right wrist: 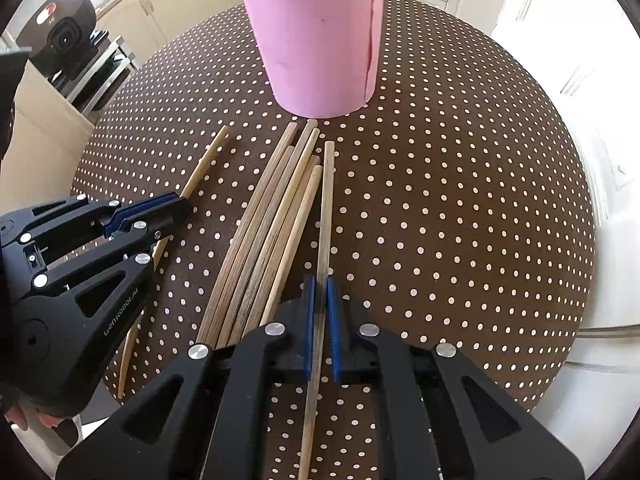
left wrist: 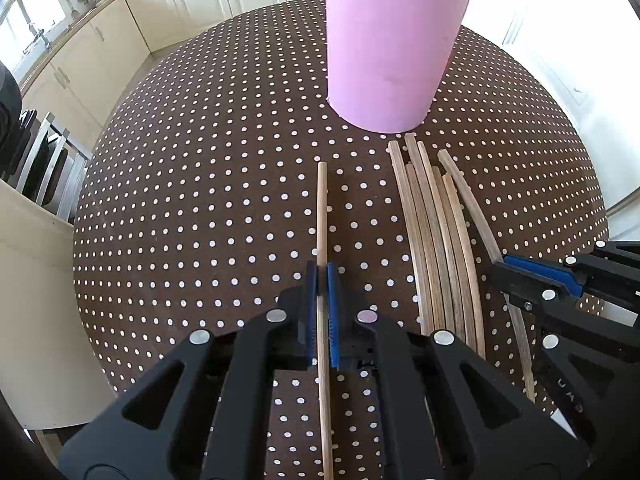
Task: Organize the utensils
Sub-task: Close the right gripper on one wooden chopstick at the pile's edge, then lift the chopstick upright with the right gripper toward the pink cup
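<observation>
A tall pink cup [left wrist: 392,48] [right wrist: 320,40] stands at the far side of the brown dotted tablecloth [left wrist: 200,200] [right wrist: 440,200], with one wooden stick rising from it. In front of it lies a bundle of several wooden chopsticks [left wrist: 436,240] [right wrist: 272,220]. My left gripper [left wrist: 322,270] [right wrist: 186,202] is shut on a pale chopstick [left wrist: 322,208] [right wrist: 204,164] left of the bundle. My right gripper [right wrist: 320,286] [left wrist: 500,268] is shut on a darker chopstick [right wrist: 327,200] [left wrist: 464,188] at the bundle's right edge. Both sticks point toward the cup.
The round table's edge curves close on all sides. Cream kitchen cabinets [left wrist: 132,32] line the back. A white chair back [left wrist: 44,168] stands to the left, and a dark appliance [right wrist: 60,28] sits beyond it. A person's hand [right wrist: 24,416] holds the left gripper.
</observation>
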Available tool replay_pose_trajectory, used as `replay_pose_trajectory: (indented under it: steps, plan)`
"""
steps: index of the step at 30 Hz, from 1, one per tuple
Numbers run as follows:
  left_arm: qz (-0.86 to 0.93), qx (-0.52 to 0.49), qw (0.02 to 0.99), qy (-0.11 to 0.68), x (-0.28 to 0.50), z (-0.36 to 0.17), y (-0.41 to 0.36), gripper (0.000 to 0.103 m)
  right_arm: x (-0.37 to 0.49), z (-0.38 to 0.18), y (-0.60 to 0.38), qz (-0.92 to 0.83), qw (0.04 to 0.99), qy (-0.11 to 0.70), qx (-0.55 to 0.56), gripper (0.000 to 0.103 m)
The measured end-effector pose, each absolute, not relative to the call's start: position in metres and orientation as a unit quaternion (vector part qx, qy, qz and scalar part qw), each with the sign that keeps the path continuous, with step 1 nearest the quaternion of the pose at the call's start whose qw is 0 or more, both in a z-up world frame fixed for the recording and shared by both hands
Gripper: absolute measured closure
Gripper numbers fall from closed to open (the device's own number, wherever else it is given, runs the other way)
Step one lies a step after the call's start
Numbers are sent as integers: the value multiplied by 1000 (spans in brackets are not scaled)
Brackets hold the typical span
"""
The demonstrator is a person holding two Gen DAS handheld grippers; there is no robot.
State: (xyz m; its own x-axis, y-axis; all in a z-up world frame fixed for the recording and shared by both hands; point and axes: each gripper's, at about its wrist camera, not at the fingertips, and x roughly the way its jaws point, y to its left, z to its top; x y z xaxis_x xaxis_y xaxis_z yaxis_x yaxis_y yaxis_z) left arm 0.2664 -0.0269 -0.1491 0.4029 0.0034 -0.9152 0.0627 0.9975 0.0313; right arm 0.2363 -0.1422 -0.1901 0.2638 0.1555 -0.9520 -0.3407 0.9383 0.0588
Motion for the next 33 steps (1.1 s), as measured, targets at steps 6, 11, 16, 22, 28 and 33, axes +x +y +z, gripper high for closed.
replay_pose_trajectory:
  steps: [6,11,16,22,28,33]
  plan:
    - [-14,26,839,543,263,-150,-12,97,238,-182,-151,162,796,579,-61,98]
    - [-15,22,845,535,260,-141,-7,97,239,-172,-155,166,803,569,-57,98]
    - [-14,17,852,523,256,-129,-3,97,238,-165,-159,167,812,558,-48,98]
    - [-30,1,856,516,252,-115,4,97,238,-150,-168,165,827,537,-26,98]
    - [-31,-6,867,497,247,-97,10,97,236,-126,-174,169,847,505,-4,98]
    - [-34,-13,878,478,247,-79,12,97,233,-105,-176,163,873,460,6,98]
